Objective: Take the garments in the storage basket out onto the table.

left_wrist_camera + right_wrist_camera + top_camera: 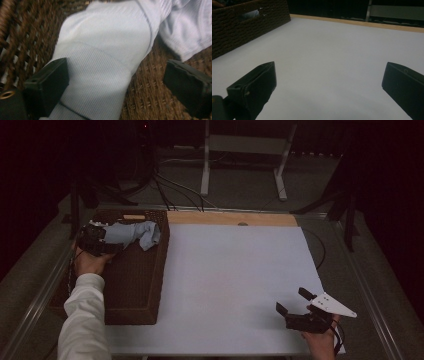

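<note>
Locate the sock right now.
The sock lies in the far end of the wicker basket, at the high view's left, with the left gripper open around its ribbed cuff.

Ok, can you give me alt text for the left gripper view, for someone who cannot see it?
A pale blue ribbed cloth lies on the brown woven floor of a basket. The left gripper has its two black jaws set wide around the cloth, one against its edge and the other clear of it.

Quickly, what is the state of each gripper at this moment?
Left gripper: open, jaws either side of the pale cloth in the basket, not clamped.
Right gripper: open, holding nothing, over the white table.
</note>
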The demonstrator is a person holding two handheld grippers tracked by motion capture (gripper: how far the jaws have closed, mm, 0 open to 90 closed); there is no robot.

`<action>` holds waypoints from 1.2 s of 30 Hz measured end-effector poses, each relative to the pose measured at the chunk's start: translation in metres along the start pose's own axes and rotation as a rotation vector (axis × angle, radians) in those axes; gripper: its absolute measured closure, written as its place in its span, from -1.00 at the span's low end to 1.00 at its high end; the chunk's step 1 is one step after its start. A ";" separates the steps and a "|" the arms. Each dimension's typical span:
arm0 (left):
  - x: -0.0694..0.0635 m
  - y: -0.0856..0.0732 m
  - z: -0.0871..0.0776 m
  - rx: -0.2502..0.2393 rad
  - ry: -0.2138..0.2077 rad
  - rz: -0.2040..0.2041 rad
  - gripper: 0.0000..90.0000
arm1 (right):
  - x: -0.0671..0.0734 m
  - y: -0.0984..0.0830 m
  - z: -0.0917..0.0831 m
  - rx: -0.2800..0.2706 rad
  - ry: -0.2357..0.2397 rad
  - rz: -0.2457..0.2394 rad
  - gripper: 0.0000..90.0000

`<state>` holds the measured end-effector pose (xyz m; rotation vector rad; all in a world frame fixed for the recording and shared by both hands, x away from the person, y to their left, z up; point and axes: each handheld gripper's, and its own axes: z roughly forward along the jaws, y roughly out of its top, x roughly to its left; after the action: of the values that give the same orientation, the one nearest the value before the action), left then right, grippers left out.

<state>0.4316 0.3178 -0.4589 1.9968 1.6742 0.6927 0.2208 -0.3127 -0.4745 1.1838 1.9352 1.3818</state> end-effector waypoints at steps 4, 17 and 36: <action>0.000 -0.001 0.005 0.039 0.035 0.012 -0.61 | 0.000 0.000 0.000 -0.001 0.004 0.003 -1.00; -0.002 -0.002 0.011 0.174 0.060 0.032 0.30 | 0.001 0.000 0.001 0.004 0.008 0.001 -1.00; -0.018 -0.015 -0.044 0.146 -0.294 -0.014 0.36 | 0.002 0.000 0.001 0.005 0.013 -0.001 -1.00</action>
<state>0.3893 0.3030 -0.4356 2.0660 1.5975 0.2608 0.2211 -0.3102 -0.4745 1.1788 1.9489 1.3876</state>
